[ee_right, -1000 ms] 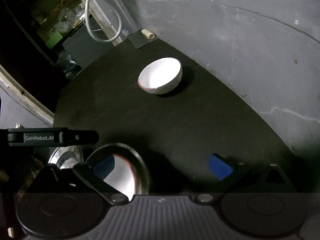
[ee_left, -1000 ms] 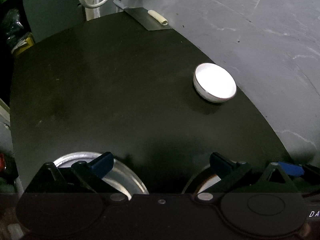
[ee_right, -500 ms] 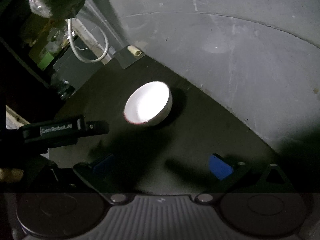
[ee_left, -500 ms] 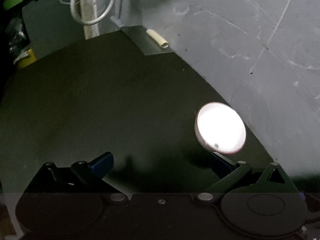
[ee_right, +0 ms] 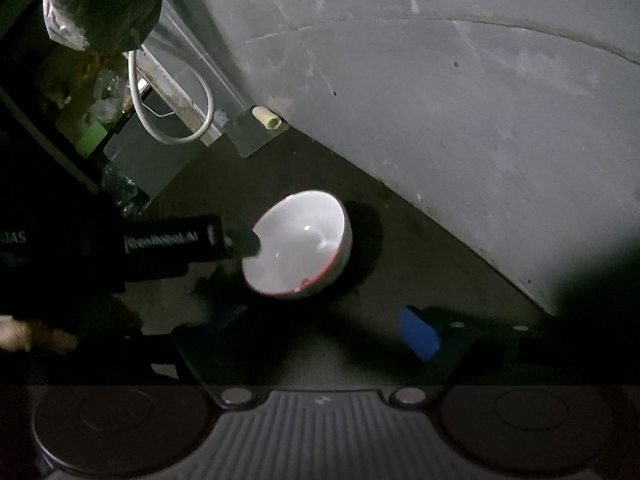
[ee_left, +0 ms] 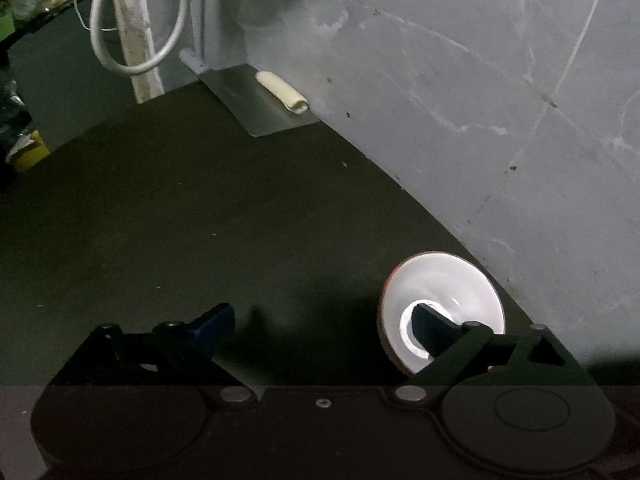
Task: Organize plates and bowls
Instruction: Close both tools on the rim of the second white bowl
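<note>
A white bowl [ee_left: 452,292] with a reddish rim stands on the dark table [ee_left: 200,220], close to the grey wall. My left gripper [ee_left: 320,320] is wide and its jaws are closing. Its right finger [ee_left: 430,330] dips inside the bowl, the left finger [ee_left: 212,322] is over bare table, and the near rim lies between them untouched. In the right wrist view the bowl [ee_right: 296,244] lies ahead, and the left gripper's black body [ee_right: 172,240] reaches its left rim. My right gripper [ee_right: 320,328] hovers short of the bowl, jaws closing on nothing.
The grey wall [ee_left: 480,100] curves close behind the bowl. At the table's far corner lies a metal sheet [ee_left: 256,104] with a cream tube [ee_left: 282,92] on it. A white cable loop [ee_left: 136,20] hangs there. A plastic bag [ee_right: 100,4] and clutter sit at the left.
Both grippers have moved in toward the white bowl. The plates near the bottom edge have gone out of view. The left gripper's right finger now sits inside the bowl.
</note>
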`<action>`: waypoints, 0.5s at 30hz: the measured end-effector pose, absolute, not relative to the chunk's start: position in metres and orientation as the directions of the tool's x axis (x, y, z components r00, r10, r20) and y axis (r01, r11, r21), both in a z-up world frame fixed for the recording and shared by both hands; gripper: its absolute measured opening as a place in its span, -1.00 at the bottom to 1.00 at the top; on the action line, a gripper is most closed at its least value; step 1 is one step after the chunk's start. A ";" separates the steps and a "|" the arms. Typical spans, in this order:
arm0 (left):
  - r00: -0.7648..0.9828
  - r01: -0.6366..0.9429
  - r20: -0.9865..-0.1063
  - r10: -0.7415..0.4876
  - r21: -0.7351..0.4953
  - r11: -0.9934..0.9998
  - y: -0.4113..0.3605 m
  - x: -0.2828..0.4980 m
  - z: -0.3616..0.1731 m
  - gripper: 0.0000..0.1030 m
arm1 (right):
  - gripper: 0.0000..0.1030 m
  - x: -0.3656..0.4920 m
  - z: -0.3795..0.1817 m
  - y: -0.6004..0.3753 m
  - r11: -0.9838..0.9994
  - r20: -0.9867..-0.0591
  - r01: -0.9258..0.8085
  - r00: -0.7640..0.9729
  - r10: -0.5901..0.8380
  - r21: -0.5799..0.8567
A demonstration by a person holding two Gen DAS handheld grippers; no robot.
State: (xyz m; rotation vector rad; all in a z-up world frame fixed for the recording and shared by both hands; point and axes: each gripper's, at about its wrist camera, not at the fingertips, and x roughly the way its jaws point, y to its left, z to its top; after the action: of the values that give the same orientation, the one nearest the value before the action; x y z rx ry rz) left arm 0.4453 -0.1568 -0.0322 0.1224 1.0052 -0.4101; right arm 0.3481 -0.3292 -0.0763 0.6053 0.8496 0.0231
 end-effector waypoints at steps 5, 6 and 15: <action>0.438 0.406 -0.848 -0.297 -0.108 0.908 -0.164 0.449 -0.040 0.56 | 0.57 0.360 -0.076 -0.331 0.831 -0.684 0.213 0.686 0.247 0.514; 0.432 0.406 -0.850 -0.300 -0.114 0.907 -0.165 0.449 -0.041 0.54 | 0.55 0.361 -0.076 -0.331 0.831 -0.682 0.212 0.689 0.246 0.514; 0.389 0.412 -0.858 -0.334 -0.163 0.897 -0.170 0.453 -0.048 -0.18 | 0.08 0.382 -0.084 -0.331 0.825 -0.673 0.207 0.694 0.255 0.526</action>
State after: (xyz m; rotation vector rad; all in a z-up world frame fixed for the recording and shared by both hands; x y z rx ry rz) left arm 0.4527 -0.1703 -0.0480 0.0813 1.0712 -0.4751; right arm 0.3820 -0.3312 -0.0836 0.6176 0.8168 0.0288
